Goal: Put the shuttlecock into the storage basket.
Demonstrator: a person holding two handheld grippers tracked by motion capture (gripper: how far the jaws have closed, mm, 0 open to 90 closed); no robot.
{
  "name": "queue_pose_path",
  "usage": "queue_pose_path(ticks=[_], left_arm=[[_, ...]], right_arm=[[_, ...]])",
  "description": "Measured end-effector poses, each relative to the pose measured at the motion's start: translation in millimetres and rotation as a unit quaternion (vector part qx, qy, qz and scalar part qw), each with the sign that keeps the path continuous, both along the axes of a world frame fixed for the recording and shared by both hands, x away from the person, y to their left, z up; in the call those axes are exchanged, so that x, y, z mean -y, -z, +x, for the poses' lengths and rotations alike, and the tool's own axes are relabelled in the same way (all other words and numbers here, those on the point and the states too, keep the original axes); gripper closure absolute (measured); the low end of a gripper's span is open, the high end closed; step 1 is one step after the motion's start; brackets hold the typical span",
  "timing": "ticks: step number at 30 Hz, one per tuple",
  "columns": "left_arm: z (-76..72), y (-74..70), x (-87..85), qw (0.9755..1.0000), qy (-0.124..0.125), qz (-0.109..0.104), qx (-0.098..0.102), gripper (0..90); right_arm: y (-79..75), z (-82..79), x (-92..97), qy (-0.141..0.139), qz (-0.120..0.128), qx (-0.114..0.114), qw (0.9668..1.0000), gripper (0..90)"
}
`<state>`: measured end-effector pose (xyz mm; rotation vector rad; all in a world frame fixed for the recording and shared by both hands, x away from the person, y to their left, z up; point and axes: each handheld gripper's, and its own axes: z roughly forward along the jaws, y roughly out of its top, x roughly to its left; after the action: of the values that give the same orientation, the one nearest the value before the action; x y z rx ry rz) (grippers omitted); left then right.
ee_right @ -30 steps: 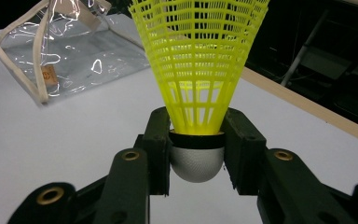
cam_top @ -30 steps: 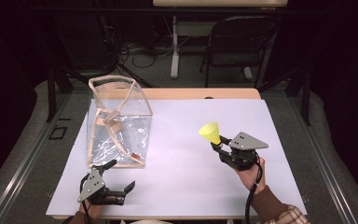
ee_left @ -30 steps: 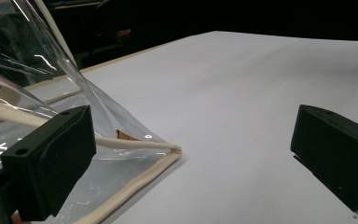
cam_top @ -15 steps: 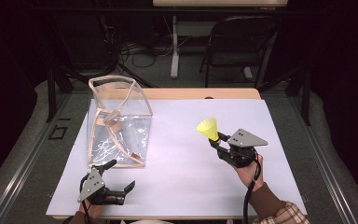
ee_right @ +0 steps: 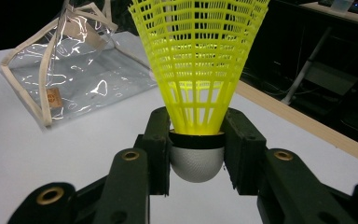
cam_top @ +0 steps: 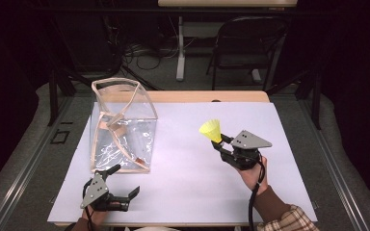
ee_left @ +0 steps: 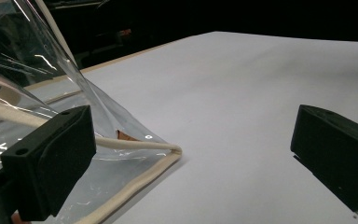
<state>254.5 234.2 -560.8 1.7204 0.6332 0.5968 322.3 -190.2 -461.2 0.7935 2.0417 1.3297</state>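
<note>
Dark room, white worktop [cam_top: 188, 163]. At left, clear bag [cam_top: 120, 127] stands upright, mouth open at top, nothing yellow inside yet. My left gripper [cam_top: 123, 182] sits just beside bag's near corner, jaws spread, empty. At right, my right gripper [cam_top: 218, 142] has jaws pinching cork of yellow shuttlecock [ee_right: 198, 70], skirt up, lifted off worktop, well apart from bag. Pickup done, I judge; carry across and drop into bag left.

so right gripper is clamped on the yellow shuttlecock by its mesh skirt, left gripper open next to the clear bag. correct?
Not quite. The right gripper is shut on the yellow shuttlecock at its white rounded base, with the mesh skirt free above the jaws; the right gripper view shows this. The rest holds: the left gripper is open next to the clear bag.
</note>
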Motion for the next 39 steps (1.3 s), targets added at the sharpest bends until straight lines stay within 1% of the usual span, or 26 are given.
queue_pose_path(ticks=[10,19,28,31,39], left_arm=[[0.2,0.2,0.5,1.0,0.001,-0.001,-0.001,0.0],[-0.1,0.1,0.3,1.0,0.002,-0.002,-0.001,0.0],[0.9,0.4,0.5,1.0,0.001,-0.001,-0.002,0.0],[1.3,0.5,0.5,1.0,0.001,0.0,-0.002,0.0],[1.6,0.6,0.6,1.0,0.001,-0.001,-0.003,0.0]], right_arm=[[1.6,6.4,-7.6,-0.006,0.004,-0.001,1.0,65.0],[-1.6,12.3,-18.0,-0.015,0.006,0.006,0.9998,65.0],[-5.3,17.7,-28.0,-0.024,0.014,0.01,0.9996,65.0],[-6.1,21.6,-31.5,-0.027,0.02,0.009,0.9994,64.9],[-7.1,27.4,-37.8,-0.031,0.024,0.009,0.9992,64.9]])
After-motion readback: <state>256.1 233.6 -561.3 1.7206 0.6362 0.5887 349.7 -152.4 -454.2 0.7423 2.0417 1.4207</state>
